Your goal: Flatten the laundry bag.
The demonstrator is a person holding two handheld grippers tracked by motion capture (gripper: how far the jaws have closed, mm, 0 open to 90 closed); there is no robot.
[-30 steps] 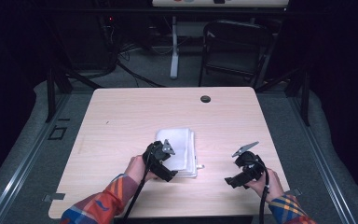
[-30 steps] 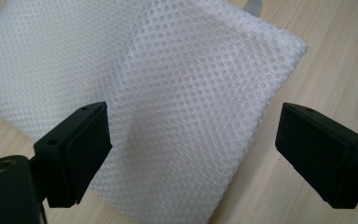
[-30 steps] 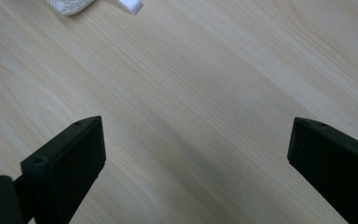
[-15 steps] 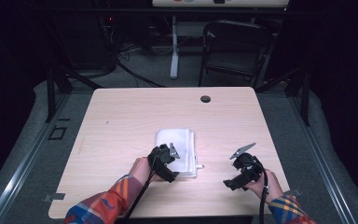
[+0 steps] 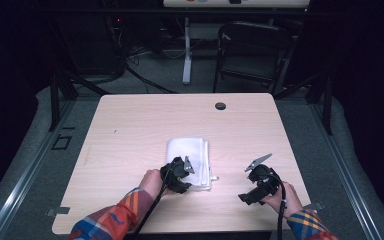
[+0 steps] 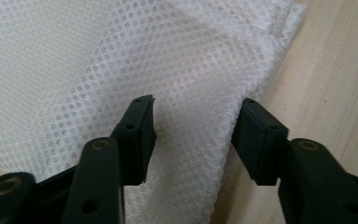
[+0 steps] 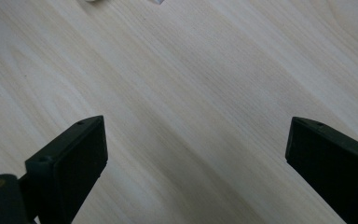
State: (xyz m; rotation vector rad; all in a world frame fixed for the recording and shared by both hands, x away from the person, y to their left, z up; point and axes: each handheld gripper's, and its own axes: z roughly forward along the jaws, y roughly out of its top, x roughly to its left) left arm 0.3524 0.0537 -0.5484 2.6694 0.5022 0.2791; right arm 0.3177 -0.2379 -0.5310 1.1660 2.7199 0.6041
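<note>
A folded white mesh cloth (image 5: 187,150) lies in the middle of the pale wooden table (image 5: 130,125). My left gripper (image 5: 186,176) rests on its near edge. In the left gripper view the cloth (image 6: 121,56) has a raised fold standing between the two black jaws of that gripper (image 6: 196,135). The jaws have just been closing; one pad sits on the mesh and the other at the cloth's edge, with a gap still showing. My right gripper (image 5: 246,192) hovers over bare wood to the right of the cloth. In its own view this gripper (image 7: 196,149) stands wide open with nothing between its fingers.
A small dark hole (image 5: 220,106) is set in the table near its far edge. Beyond the table stand a black chair (image 5: 255,50) and a stand with cables on the floor. Bare wood surrounds the cloth on all sides.
The left gripper has edged a little further onto the cloth's near edge. The right gripper has stayed where it was.
</note>
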